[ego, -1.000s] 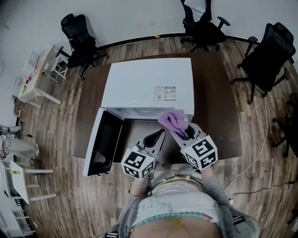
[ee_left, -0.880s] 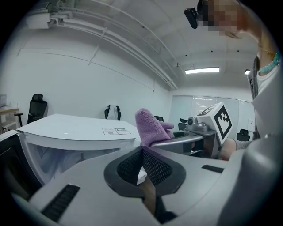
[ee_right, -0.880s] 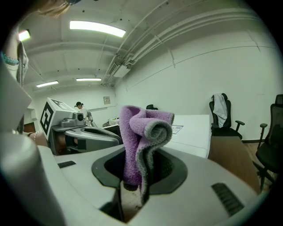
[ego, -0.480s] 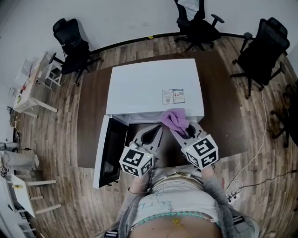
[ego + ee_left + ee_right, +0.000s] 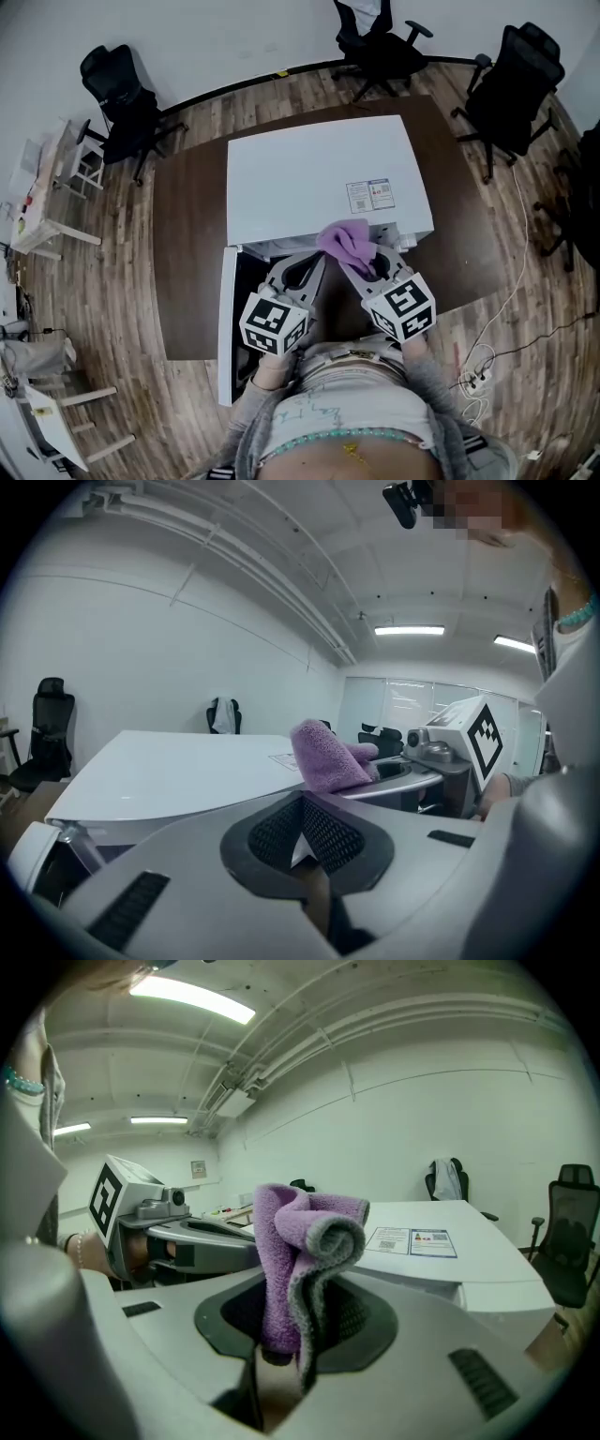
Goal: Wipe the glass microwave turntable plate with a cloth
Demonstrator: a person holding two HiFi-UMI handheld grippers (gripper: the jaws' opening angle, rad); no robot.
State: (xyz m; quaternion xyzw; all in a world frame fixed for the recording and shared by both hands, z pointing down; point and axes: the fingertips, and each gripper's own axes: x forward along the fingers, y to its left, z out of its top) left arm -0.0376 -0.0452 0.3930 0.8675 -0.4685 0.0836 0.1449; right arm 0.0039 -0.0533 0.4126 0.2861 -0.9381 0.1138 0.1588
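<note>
A dark brown table stands on plank wood flooring, with three black office chairs beyond it and a white side table at far left.

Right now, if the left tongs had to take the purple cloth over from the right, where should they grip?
Grip the rolled fold of the purple cloth that stands free above the right tongs; its lower end is pinched between their jaws. Come in from the person's left, where the left tongs sit alongside. They are shut, so open them first.
</note>
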